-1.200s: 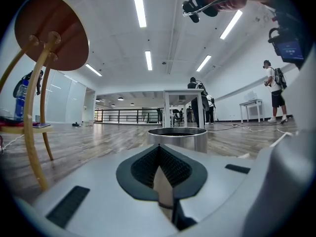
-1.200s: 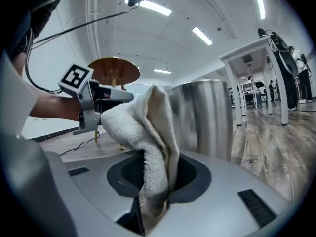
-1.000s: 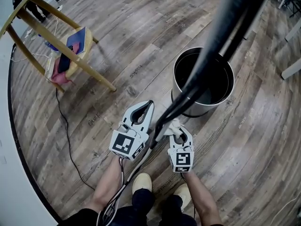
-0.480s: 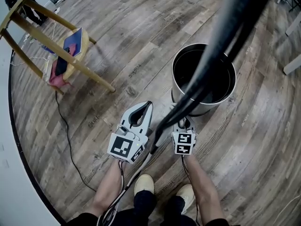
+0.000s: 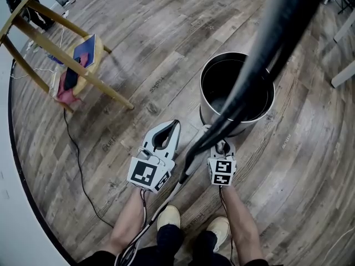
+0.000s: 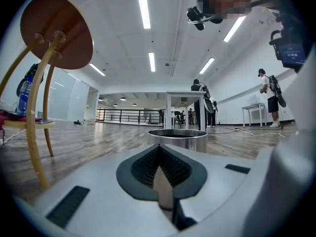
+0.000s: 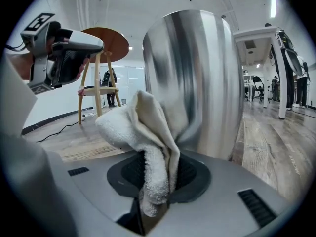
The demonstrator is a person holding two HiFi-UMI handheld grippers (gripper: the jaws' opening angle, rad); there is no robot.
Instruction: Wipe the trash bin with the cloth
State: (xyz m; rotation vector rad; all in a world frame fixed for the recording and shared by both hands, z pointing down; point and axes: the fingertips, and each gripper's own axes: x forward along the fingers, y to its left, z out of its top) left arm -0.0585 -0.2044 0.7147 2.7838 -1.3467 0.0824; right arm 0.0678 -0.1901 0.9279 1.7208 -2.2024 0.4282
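The steel trash bin (image 5: 206, 114) stands open-topped on the wood floor just ahead of my feet. In the right gripper view its shiny wall (image 7: 197, 78) fills the middle. My right gripper (image 7: 157, 179) is shut on a white terry cloth (image 7: 148, 142), whose bunched top looks pressed against the bin's lower wall. From the head view the right gripper (image 5: 222, 148) sits at the bin's near side, the cloth mostly hidden by a black hose. My left gripper (image 5: 173, 125) hovers left of it, shut and empty. The left gripper view shows the bin's rim (image 6: 178, 133) beyond the meeting jaws.
A thick black hose (image 5: 260, 54) hangs across the head view over the bin. A wooden stool (image 5: 66, 54) with a blue book and pink cloth on its shelf stands at the left. A thin cable (image 5: 77, 165) trails on the floor. White table legs (image 5: 344, 73) show right.
My right gripper has carried the cloth forward and slightly right, up to the bin's near wall. The left gripper has stayed nearly still.
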